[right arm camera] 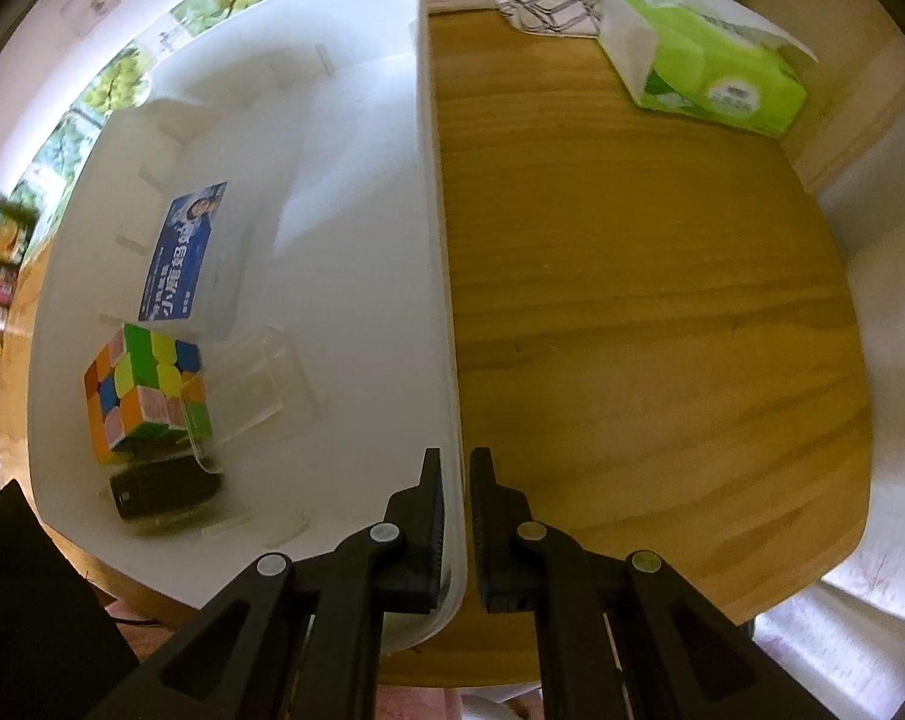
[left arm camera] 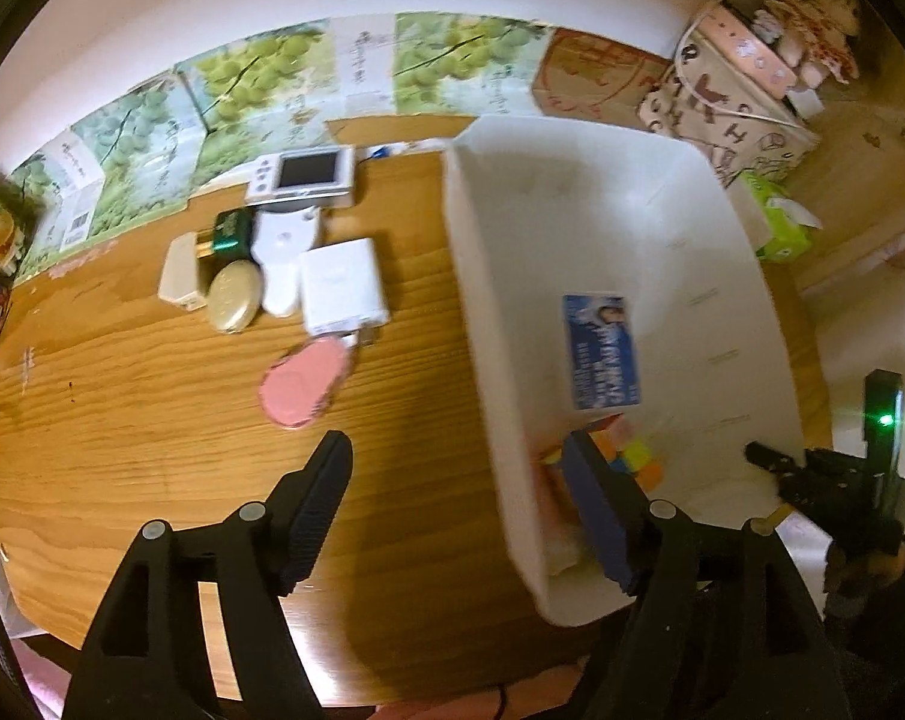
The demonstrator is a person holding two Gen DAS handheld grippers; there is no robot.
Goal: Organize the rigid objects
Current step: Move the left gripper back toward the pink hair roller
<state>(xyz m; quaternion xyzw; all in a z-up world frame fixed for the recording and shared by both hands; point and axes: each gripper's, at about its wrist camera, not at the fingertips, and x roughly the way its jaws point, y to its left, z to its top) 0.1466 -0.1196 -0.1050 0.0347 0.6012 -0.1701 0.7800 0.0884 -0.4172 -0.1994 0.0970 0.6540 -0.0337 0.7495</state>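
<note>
Two grippers work here. One, the right gripper (right arm camera: 455, 516), pinches the white bin's (right arm camera: 356, 240) side wall to keep it from sliding. Its partner, the left gripper (left arm camera: 458, 510), is wide and empty. A cube (right arm camera: 146, 390) sits inside; the pink case (left arm camera: 305, 381) waits on the table (left arm camera: 122, 420).

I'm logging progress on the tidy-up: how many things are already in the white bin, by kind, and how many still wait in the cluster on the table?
In the white bin:
Puzzle cube: 1
Blue card: 1
Clear box: 1
Black device: 1
Cluster on the wooden table: about 7 items
Total: about 11
</note>
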